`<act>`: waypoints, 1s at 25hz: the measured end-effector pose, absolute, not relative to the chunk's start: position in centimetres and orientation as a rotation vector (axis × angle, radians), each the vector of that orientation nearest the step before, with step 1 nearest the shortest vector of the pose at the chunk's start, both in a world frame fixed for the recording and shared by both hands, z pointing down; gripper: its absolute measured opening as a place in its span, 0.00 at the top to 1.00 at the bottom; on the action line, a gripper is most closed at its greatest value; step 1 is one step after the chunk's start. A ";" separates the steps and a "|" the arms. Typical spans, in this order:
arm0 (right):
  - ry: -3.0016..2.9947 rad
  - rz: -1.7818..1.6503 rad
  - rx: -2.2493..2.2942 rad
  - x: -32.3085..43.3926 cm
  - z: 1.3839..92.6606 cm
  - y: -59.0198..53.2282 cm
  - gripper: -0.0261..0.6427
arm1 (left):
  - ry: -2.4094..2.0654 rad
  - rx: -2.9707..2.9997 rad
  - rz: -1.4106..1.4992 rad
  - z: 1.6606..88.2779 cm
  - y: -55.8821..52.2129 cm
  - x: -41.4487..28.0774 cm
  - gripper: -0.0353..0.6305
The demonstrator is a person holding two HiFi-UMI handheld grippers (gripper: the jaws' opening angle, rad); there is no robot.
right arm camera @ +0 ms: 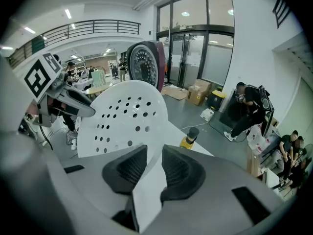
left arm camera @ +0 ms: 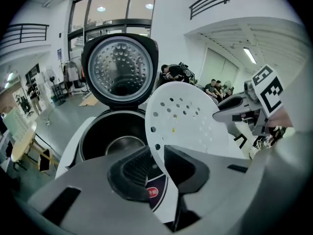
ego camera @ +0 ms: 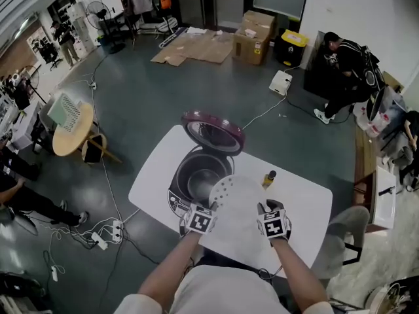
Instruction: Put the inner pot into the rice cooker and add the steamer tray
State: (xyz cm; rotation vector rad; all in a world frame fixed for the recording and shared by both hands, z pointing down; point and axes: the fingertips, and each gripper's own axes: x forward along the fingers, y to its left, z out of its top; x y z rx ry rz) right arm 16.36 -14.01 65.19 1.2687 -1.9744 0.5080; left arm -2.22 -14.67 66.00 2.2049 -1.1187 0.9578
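Left hand-held gripper and right hand-held gripper pinch the steamer tray, apparently aloft.

A white tabletop stands on a dark floor; flattened cardboard and boxes lie at 12 o'clock, a round wooden table at 9 o'clock.

"Is the way into the rice cooker open?"

"From straight above and from the near left, yes. Its lid stands raised at the far rim and closes off that side."

"And on the right?"

"The tilted steamer tray hangs across the near right edge. A small bottle stands on the bench just beyond. Further right the bench is bare."
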 end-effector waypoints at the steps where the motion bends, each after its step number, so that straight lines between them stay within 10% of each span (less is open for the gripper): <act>1: -1.980 0.505 1.267 15.8 65.0 -14.3 0.80 | -1.129 2.205 0.957 65.8 -14.9 -2.7 0.79; 25: -2.041 0.453 1.192 3.6 63.0 -22.5 0.81 | -1.279 2.163 0.917 64.4 -21.9 -14.8 0.79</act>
